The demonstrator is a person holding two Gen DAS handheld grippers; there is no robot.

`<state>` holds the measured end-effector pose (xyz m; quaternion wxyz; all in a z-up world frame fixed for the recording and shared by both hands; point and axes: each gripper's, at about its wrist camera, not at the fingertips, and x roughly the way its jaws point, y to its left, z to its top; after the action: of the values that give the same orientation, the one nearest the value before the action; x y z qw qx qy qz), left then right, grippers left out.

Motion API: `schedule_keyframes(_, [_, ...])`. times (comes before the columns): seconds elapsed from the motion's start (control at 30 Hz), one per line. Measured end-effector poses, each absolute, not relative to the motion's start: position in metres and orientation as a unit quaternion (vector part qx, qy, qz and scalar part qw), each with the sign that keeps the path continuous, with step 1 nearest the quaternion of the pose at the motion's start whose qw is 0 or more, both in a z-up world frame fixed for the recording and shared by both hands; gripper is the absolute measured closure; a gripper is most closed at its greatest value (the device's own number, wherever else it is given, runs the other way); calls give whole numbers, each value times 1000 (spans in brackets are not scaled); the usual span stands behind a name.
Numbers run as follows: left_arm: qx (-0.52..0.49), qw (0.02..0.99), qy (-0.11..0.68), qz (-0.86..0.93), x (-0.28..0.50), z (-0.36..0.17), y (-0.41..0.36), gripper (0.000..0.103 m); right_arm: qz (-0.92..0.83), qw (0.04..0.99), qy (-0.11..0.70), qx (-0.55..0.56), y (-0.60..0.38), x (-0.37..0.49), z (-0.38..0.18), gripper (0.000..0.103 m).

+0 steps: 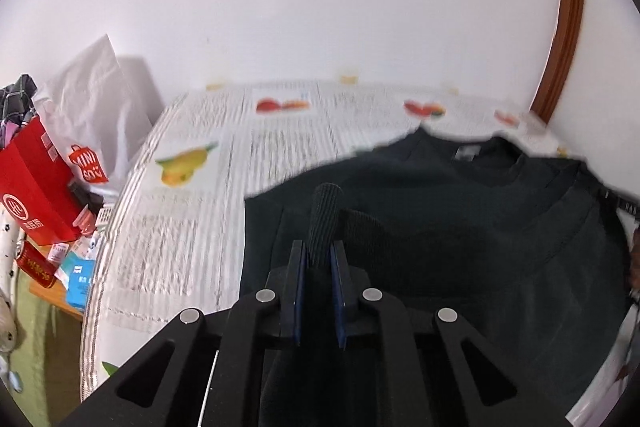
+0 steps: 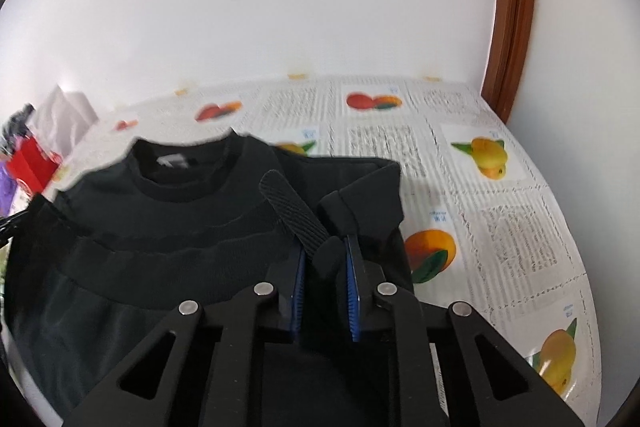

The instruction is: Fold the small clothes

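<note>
A black sweatshirt (image 1: 460, 227) lies on the fruit-print table cover (image 1: 192, 219), its neck hole and label toward the wall. In the left wrist view my left gripper (image 1: 319, 247) is shut on a ribbed strip of the hem (image 1: 325, 211), which sticks up between the blue pads. In the right wrist view the same sweatshirt (image 2: 160, 227) fills the left half. My right gripper (image 2: 326, 247) is shut on a bunch of its cloth, and a ribbed strip (image 2: 292, 207) pokes out up and to the left. The hem is doubled back over the chest.
The table cover (image 2: 500, 227) shows bare to the right and behind the garment. Off the table's left edge stand a red bag (image 1: 36, 187), a white bag (image 1: 96, 99) and small boxes (image 1: 78, 279). A white wall and a brown door frame (image 2: 512, 7) close the back.
</note>
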<state>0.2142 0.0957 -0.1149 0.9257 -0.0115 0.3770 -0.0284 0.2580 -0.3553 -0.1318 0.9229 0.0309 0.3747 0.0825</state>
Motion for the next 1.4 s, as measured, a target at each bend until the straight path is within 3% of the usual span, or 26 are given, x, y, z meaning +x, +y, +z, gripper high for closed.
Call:
schedule_keyframes(0.2, [-48, 932, 356, -44, 224, -92, 94, 91, 93, 926, 365, 26, -361, 252, -118, 86])
schedule_keyframes(0.47, [-42, 923, 381, -32, 233, -103, 90, 91, 76, 923, 376, 20, -365, 253, -123, 85])
schedule_keyframes(0.57, [-27, 917, 396, -24, 234, -109, 89, 91, 66, 920, 385, -13, -360, 253, -124, 76])
schedule_keyframes(0.67, [-30, 912, 408, -21, 235, -119, 92, 91, 41, 921, 384, -52, -354, 254, -130, 75])
schedule_keyframes(0.9, [-38, 907, 419, -22, 235, -125, 96, 91, 60, 916, 396, -26, -348, 283, -142, 73])
schedule_keyframes(0.93, [-37, 907, 419, -22, 235, -125, 96, 91, 58, 916, 397, -20, -348, 287, -144, 77])
schedule_keyframes(0.97, [-37, 907, 418, -24, 234, -124, 96, 91, 59, 916, 396, -14, -347, 290, -145, 93])
schedule_keyframes(1.0, [-35, 909, 414, -26, 232, -122, 95, 91, 65, 917, 394, -13, -345, 292, -145, 97])
schedule_keyframes(1.27, [-56, 926, 371, -41, 236, -103, 100, 91, 89, 945, 310, 56, -366, 276, -105, 99])
schedule_keyframes(1.4, [-58, 922, 382, -18, 255, -118, 99, 91, 61, 943, 321, 60, -373, 294, -114, 99])
